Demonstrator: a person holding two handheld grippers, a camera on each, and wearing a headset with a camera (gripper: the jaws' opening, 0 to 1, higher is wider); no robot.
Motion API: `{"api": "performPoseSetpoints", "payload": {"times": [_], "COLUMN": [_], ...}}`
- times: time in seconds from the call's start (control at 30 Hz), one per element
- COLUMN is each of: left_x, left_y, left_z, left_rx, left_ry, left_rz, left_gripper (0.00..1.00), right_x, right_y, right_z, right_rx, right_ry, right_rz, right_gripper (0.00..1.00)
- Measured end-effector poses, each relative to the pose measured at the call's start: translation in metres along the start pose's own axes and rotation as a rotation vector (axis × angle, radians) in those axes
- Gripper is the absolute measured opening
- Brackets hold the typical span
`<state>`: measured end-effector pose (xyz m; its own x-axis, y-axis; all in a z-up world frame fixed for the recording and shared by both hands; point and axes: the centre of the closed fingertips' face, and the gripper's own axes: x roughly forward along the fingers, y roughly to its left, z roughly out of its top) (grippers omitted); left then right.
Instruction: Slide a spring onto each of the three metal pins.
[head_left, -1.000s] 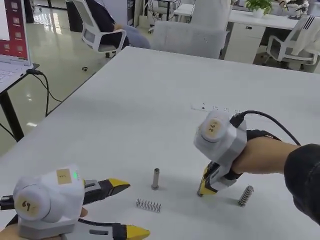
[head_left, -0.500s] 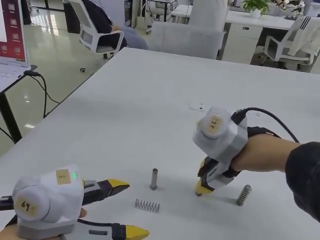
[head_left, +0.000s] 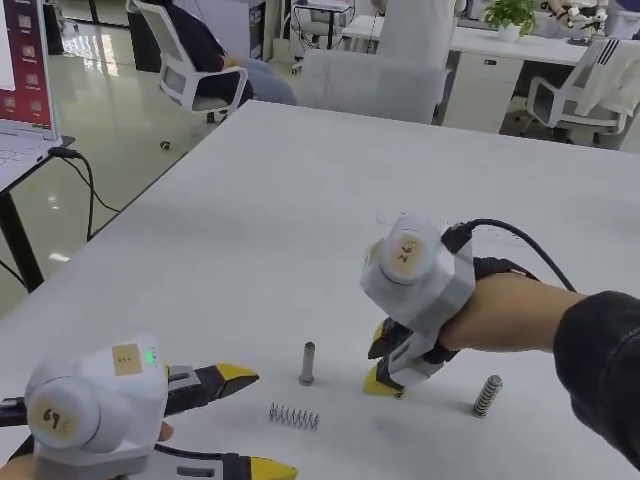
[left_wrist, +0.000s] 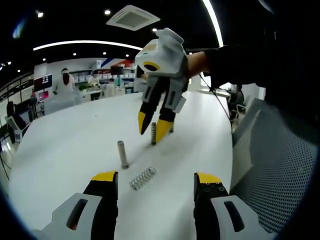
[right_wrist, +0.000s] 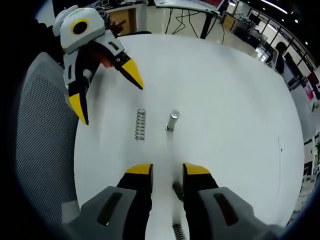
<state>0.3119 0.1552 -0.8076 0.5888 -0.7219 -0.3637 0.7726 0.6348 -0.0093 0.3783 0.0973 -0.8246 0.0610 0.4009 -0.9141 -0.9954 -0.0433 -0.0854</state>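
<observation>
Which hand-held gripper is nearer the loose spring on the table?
Left. The left hand-held gripper sits just before the spring; the right hand-held gripper is farther, near the bare pin.

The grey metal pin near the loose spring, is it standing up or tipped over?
Standing up: the short grey metal pin rises straight from the white table, base down.

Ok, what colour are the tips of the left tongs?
Yellow, on the left tongs; clearest in the left gripper view.
</observation>
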Motion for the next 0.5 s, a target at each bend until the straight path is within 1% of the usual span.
{"api": "performPoseSetpoints", "payload": {"times": [0.2,0.4,0.5], "left_x": [-0.001,-0.002,-0.002], "left_y": [-0.002,-0.001,-0.002], "left_z": [0.000,0.000,0.000], "left_rx": [0.001,0.001,0.001], "left_ry": [0.003,0.002,0.003], "left_rz": [-0.001,0.001,0.000], "left_gripper": [0.56,0.56,0.56], "right_x": [0.008,0.014,0.018], "right_y": [0.014,0.024,0.029], "right_z": [0.009,0.020,0.023], "right_rx": [-0.015,-0.010,-0.012], "right_ry": [-0.004,-0.025,-0.027], "right_rz": [0.032,0.060,0.072], "right_gripper": [0.21,0.20,0.19]}}
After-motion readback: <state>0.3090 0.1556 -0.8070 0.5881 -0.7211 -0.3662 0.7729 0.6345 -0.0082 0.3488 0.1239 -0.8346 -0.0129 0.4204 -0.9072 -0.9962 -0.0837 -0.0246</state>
